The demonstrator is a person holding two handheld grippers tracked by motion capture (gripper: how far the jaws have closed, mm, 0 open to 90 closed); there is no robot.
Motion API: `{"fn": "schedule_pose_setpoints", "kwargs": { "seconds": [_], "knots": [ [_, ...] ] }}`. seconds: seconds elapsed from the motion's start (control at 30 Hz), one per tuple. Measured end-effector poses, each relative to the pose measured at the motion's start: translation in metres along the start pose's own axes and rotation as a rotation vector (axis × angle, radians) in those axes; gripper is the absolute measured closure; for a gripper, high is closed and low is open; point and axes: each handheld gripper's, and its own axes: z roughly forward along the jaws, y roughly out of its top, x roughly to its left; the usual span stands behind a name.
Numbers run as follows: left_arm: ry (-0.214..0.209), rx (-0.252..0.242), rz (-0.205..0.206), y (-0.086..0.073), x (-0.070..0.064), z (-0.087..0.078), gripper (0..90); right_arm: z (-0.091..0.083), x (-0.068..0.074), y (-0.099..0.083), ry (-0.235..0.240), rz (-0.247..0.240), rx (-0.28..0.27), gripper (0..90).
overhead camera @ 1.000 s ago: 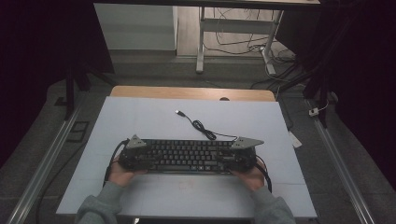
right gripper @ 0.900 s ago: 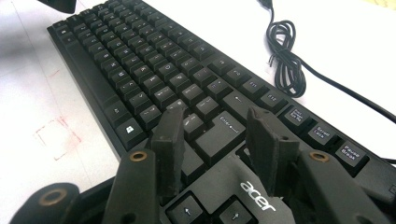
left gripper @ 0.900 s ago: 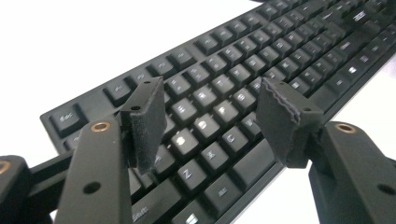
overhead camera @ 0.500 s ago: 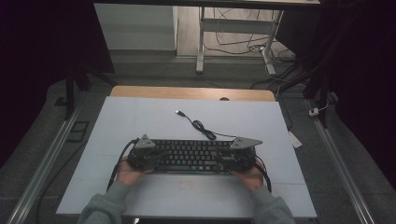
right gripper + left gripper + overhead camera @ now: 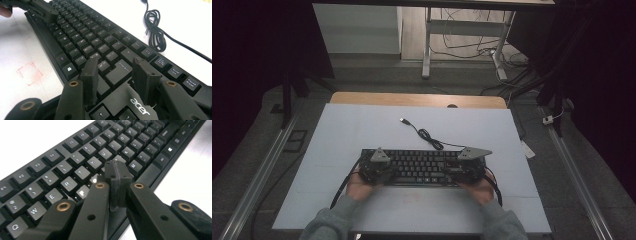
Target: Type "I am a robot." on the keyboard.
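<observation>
While both grippers hover over the black keyboard (image 5: pixel 424 166), which lies across the near half of the pale table (image 5: pixel 362 125), the work in hand looks like pressing keys. The left gripper (image 5: pixel 117 173) has its jaws clenched together with nothing between them, forming one blunt tip above the keys around G and H. The right gripper (image 5: pixel 117 72) stands released, its jaws spread apart over the Enter key (image 5: pixel 119 70), gripping nothing. To do the step well, the person would likely keep the closed left tip upright and bring it straight down on one key, so it does not catch a neighbour. The open right jaws would probably need closing first, since two spread tips could strike two keys. The keyboard's cable (image 5: pixel 427 135) trails to the far side, clear of both hands.
</observation>
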Motion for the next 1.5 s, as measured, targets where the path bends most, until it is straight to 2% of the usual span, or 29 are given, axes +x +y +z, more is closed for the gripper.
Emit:
{"fn": "schedule_pose_setpoints", "kwargs": {
  "seconds": [0.67,0.87,1.1,1.2,1.33,1.5],
  "knots": [
    [0.005,0.049,0.014,-0.002,-0.003,0.009,88.5,0.001,0.0,0.0,-0.002,-0.001,-0.003,56.2],
    [0.005,0.032,0.012,-0.001,-0.003,0.007,88.5,0.001,0.001,0.0,-0.004,-0.002,-0.002,56.1],
    [0.003,-0.039,-0.019,0.0,0.004,-0.01,88.3,0.0,0.0,0.0,-0.001,-0.002,-0.006,56.0],
    [0.008,-0.073,-0.045,-0.001,0.01,-0.021,83.1,0.0,0.0,0.0,-0.002,-0.001,-0.001,55.9],
    [0.033,-0.11,-0.092,-0.005,0.018,-0.034,69.1,0.0,0.001,0.0,-0.007,-0.003,0.002,55.5],
    [0.058,-0.106,-0.114,-0.011,0.024,-0.042,52.6,0.0,0.001,0.0,-0.001,0.0,-0.004,55.3]
  ]
}}
